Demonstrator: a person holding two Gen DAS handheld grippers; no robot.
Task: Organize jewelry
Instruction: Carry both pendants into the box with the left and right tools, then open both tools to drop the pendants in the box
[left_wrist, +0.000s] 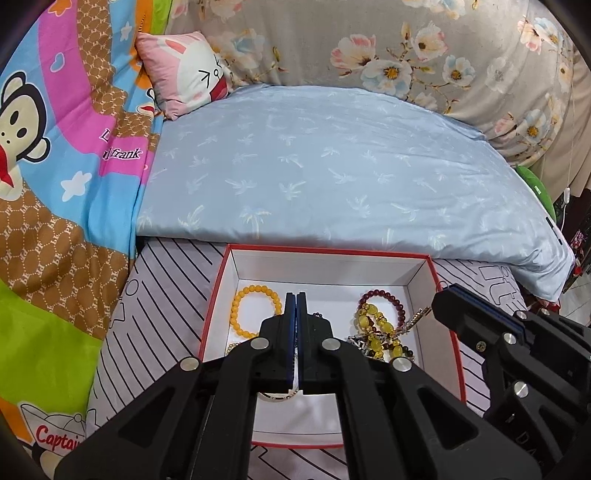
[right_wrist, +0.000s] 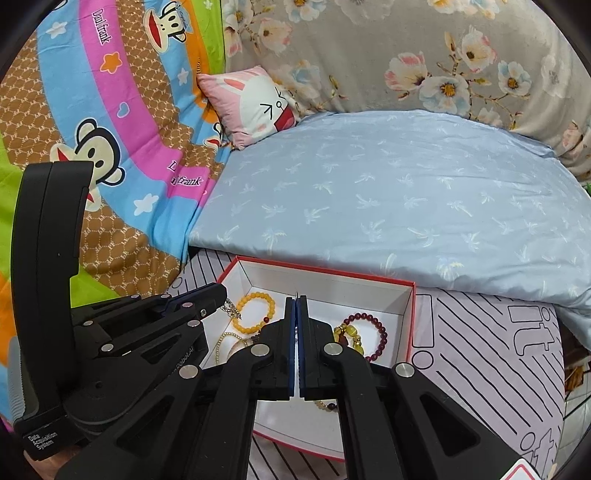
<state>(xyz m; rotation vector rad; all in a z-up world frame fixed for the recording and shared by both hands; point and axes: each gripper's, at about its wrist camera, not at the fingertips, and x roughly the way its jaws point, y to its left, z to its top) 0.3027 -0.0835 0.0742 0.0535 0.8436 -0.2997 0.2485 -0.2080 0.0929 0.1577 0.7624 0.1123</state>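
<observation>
We hold two black grippers over a box (left_wrist: 421, 275) with a red rim and white inside. Our left gripper (left_wrist: 296, 295) has its two fingers pressed close together, and a thin silver chain (right_wrist: 231, 308) hangs from its tip, just over the box's left part. Our right gripper (right_wrist: 296, 297) is pressed close too. Something thin pokes out at its tip, but we cannot tell what it is.

Inside the box lie a yellow bead bracelet (left_wrist: 243, 308) on the left and a dark red bead bracelet (right_wrist: 369, 334) on the right. A bunch of big yellow beads (left_wrist: 376, 328) touches the red one. A pale pearl string (right_wrist: 221, 341) lies near the front left.

The box sits on a cloth with black stripes (right_wrist: 480, 332). Behind it is a light blue quilt (left_wrist: 332, 166), a pink bunny pillow (left_wrist: 184, 74) and a bright monkey blanket (left_wrist: 55, 147).
</observation>
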